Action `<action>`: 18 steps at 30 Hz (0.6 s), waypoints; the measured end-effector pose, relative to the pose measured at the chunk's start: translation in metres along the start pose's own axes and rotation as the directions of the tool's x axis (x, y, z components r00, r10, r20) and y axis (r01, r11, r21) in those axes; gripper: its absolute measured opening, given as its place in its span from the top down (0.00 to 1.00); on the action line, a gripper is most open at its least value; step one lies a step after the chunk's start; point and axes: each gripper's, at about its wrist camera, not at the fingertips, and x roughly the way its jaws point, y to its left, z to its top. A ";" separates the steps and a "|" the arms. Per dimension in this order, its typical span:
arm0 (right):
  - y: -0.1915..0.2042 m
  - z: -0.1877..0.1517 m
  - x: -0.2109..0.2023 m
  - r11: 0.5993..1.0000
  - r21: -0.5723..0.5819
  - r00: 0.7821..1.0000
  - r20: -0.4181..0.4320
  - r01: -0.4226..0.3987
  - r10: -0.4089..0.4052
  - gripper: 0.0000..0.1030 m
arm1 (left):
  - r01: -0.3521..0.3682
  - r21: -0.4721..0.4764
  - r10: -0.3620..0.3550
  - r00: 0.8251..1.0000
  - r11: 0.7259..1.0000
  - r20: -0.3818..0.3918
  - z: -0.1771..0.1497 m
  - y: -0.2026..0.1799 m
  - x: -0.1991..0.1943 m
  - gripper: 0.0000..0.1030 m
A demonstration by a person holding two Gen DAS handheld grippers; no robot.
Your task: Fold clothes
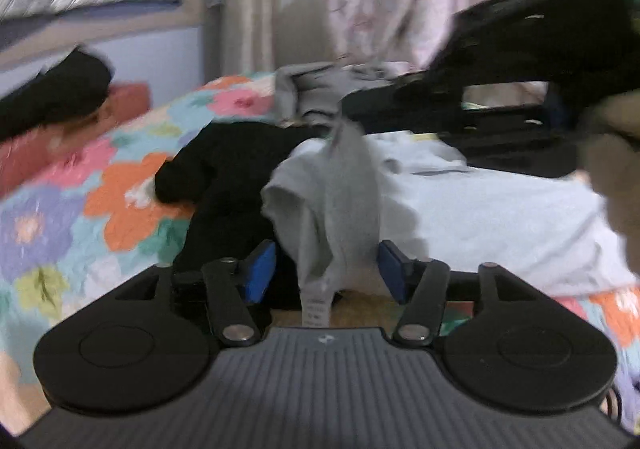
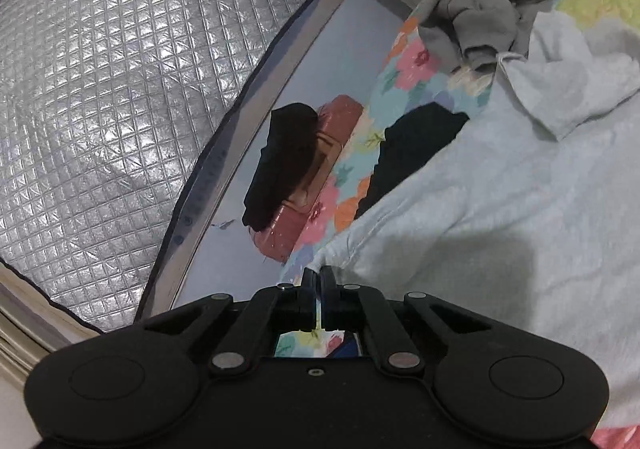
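Pale blue garment (image 1: 500, 209): spread flat on floral bedcover (image 1: 80, 209), soft, light, limp. Right gripper (image 2: 319, 281) clamped on hem, raising pinched corner (image 1: 336, 185) between parted pads of left gripper (image 1: 326, 269). Best hold: hem or seam, near corner.

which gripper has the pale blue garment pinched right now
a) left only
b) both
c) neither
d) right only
d) the right gripper is closed on an edge of the pale blue garment, pulling up a peak of it, while the left gripper stands with its blue pads apart and the cloth hanging loose between them.
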 end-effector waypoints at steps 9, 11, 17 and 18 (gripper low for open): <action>-0.002 -0.002 0.008 0.997 -0.053 0.999 -0.007 0.048 -0.048 0.96 | -0.013 -0.159 0.010 1.000 0.987 -0.024 -0.007 0.027 -0.005 0.85; 0.000 0.003 0.020 0.996 -0.065 0.997 -0.035 0.063 -0.065 0.96 | -0.002 -0.195 -0.005 0.999 0.981 -0.035 -0.010 0.033 -0.006 0.85; 0.020 0.004 0.035 0.977 -0.183 0.987 -0.095 0.114 -0.133 0.96 | -0.097 -0.177 0.088 0.995 0.979 -0.055 -0.019 0.030 -0.007 0.47; 0.021 0.002 0.034 0.975 -0.191 0.987 -0.094 0.113 -0.133 0.96 | -0.126 -0.180 0.119 0.992 0.976 -0.049 -0.020 0.029 -0.005 0.28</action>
